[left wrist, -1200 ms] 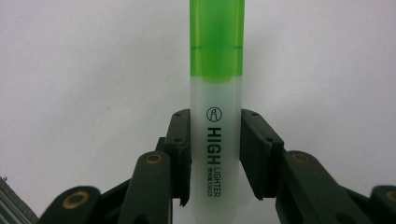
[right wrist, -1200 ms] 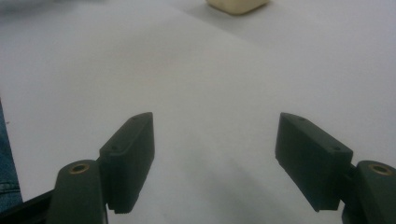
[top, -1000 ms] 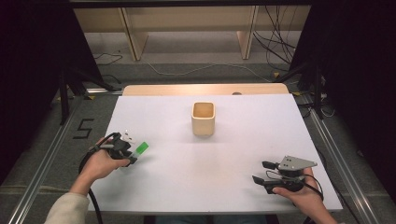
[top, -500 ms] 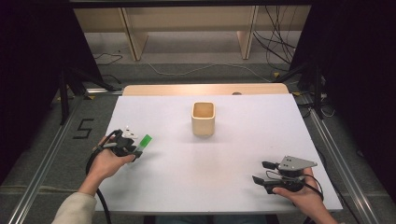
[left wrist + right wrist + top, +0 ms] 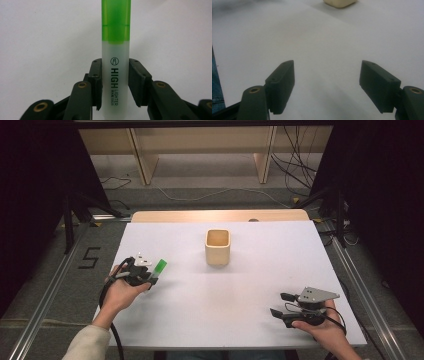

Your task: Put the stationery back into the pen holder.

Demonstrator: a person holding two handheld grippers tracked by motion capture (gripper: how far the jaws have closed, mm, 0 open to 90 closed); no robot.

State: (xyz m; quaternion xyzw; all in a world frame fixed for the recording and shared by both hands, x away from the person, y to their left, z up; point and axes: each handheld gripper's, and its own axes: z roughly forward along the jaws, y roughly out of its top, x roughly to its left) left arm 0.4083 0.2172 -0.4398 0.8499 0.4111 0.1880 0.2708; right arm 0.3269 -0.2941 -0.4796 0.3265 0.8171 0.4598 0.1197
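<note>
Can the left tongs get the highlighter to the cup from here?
Probably yes. The left tongs grip the highlighter, and the table between them and the cup is bare. The cup's mouth faces up. The right tongs sit far off, open.

left hand-held gripper (image 5: pixel 150 276): held in the left hand (image 5: pixel 120 292) at the near left, forearm coming in from the bottom edge, jaws clamped.
right hand-held gripper (image 5: pixel 279 304): gripped by the right hand (image 5: pixel 320 330) at the near right, jaws spread wide, nothing between them.
</note>
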